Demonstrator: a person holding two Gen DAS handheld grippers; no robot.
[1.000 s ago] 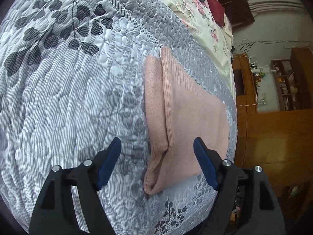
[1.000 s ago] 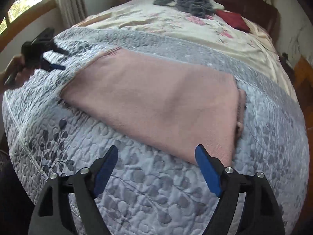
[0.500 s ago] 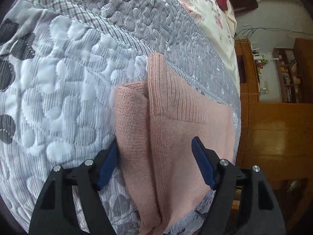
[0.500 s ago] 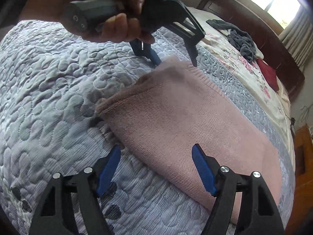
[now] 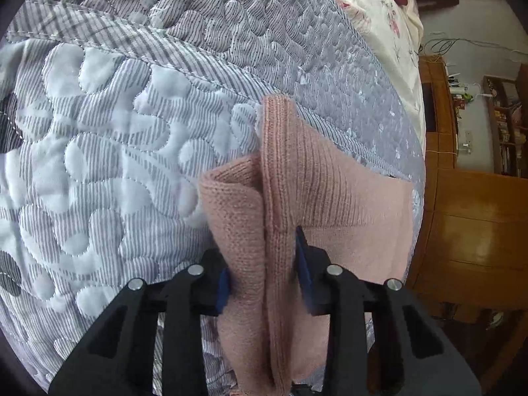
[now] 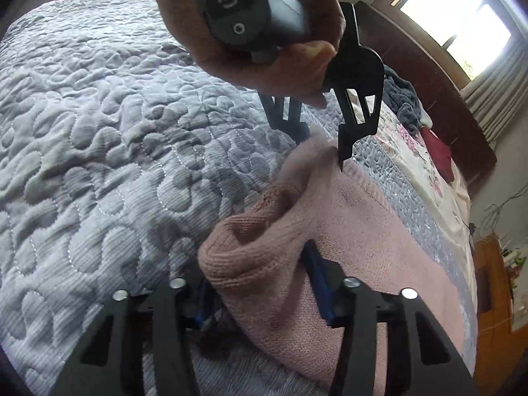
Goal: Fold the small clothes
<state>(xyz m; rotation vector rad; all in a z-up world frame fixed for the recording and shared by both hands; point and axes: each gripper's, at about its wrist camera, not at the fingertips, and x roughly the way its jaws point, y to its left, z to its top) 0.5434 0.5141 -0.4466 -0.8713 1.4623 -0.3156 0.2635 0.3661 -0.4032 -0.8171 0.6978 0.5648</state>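
Note:
A pink knit garment [image 5: 333, 198] lies folded on the grey quilted bedspread [image 5: 109, 171]. In the left wrist view my left gripper [image 5: 264, 277] is shut on its ribbed edge, and the cloth bunches up between the blue pads. The right wrist view has my right gripper [image 6: 260, 297] shut on the near rolled corner of the same pink knit garment [image 6: 363, 231]. Further along that edge a hand [image 6: 264, 49] holds the left gripper [image 6: 321, 148], pinched on the far corner.
The quilted bedspread [image 6: 99, 132] covers the near bed. Beyond it lie a floral sheet [image 6: 419, 151], a grey clothes heap [image 6: 402, 99] and a red cloth [image 6: 439, 151] by the dark headboard [image 6: 429, 76]. A wooden cabinet [image 5: 475, 224] stands beside the bed.
Both grippers came down onto the garment's short edge and went from open to shut on it. The edge is now bunched and slightly raised.

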